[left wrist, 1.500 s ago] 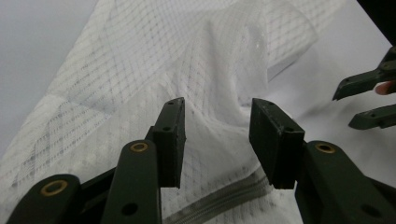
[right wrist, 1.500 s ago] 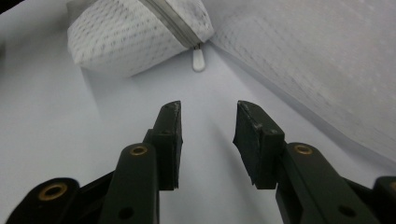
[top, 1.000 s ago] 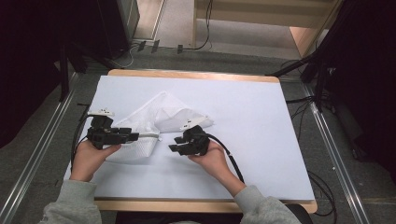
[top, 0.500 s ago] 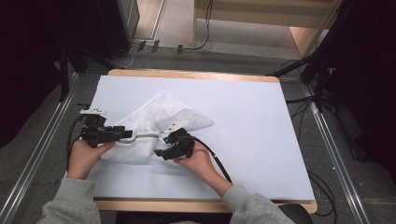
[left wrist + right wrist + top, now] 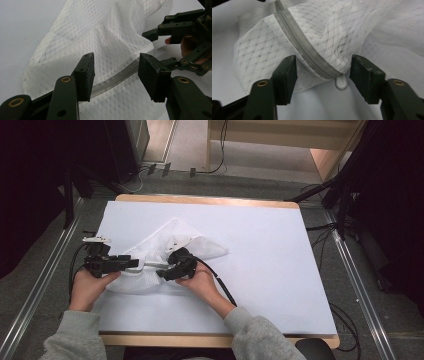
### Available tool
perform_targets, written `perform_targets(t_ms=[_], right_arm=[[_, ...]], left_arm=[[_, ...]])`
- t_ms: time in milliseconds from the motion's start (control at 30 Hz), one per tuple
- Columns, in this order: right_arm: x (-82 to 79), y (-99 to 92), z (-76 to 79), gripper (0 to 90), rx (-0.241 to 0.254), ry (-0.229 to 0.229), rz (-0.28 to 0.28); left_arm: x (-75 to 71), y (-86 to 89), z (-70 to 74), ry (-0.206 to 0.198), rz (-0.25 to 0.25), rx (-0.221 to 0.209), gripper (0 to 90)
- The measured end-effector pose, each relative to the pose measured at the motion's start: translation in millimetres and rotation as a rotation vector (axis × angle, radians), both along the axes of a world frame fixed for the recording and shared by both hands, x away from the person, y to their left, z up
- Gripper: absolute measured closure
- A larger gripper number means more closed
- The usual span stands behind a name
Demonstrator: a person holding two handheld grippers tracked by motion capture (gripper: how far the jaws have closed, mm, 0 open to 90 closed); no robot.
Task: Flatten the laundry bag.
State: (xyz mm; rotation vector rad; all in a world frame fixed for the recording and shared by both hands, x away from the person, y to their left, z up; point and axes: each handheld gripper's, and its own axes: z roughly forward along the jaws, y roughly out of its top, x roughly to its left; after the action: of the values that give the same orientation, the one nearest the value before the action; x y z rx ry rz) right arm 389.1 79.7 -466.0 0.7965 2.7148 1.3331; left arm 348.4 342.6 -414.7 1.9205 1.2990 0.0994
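White sheet covers the wood-edged worktop [image 5: 260,250]; dark floor and cables lie beyond the far edge. White mesh laundry bag [image 5: 165,252] lies crumpled left of centre on the sheet, near side towards the person, with a grey zipper [image 5: 112,80] running along its near edge.

Left tongs [image 5: 134,263], held in the left hand [image 5: 90,287], point right at the bag's left end. In the left gripper view the jaws stand wide apart, the zipper passing between them; pads not pressing on it.

Right tongs [image 5: 162,272], held in the right hand [image 5: 202,280], point left at the bag's middle, close to the left tongs. Jaws have just been closing slightly after opening. In the right gripper view they stand apart on either side of the zipper's end and its white pull tab [image 5: 341,82]; the right pad sits just beside the mesh, no clamp visible.
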Motion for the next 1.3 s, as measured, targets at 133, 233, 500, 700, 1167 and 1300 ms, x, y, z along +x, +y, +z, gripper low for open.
perform_targets(t_ms=[133,233,500,700,1167,1300], right_arm=[[1.7,5.8,-4.2,50.2,-0.009,-0.009,-0.009],[2.3,5.7,-4.2,69.3,-0.021,-0.008,-0.007],[-0.8,-20.8,20.9,77.1,-0.020,0.043,0.035],[-6.3,-65.0,49.1,76.7,-0.028,0.052,0.040],[-29.6,-162.5,53.8,76.6,-0.057,0.118,-0.029],[-36.5,-173.0,47.3,76.5,-0.059,0.125,-0.045]], left_arm=[[0.4,2.0,-1.2,0.003,0.005,0.005,47.8],[0.4,2.6,-1.6,0.005,0.010,0.006,47.6],[-0.1,-0.9,0.4,-0.004,0.003,-0.008,47.3],[0.8,-15.6,4.2,-0.012,-0.033,-0.012,47.2],[36.0,-72.0,-13.8,0.022,-0.125,0.039,47.5],[52.5,-83.3,-24.5,0.044,-0.117,0.059,48.1]])
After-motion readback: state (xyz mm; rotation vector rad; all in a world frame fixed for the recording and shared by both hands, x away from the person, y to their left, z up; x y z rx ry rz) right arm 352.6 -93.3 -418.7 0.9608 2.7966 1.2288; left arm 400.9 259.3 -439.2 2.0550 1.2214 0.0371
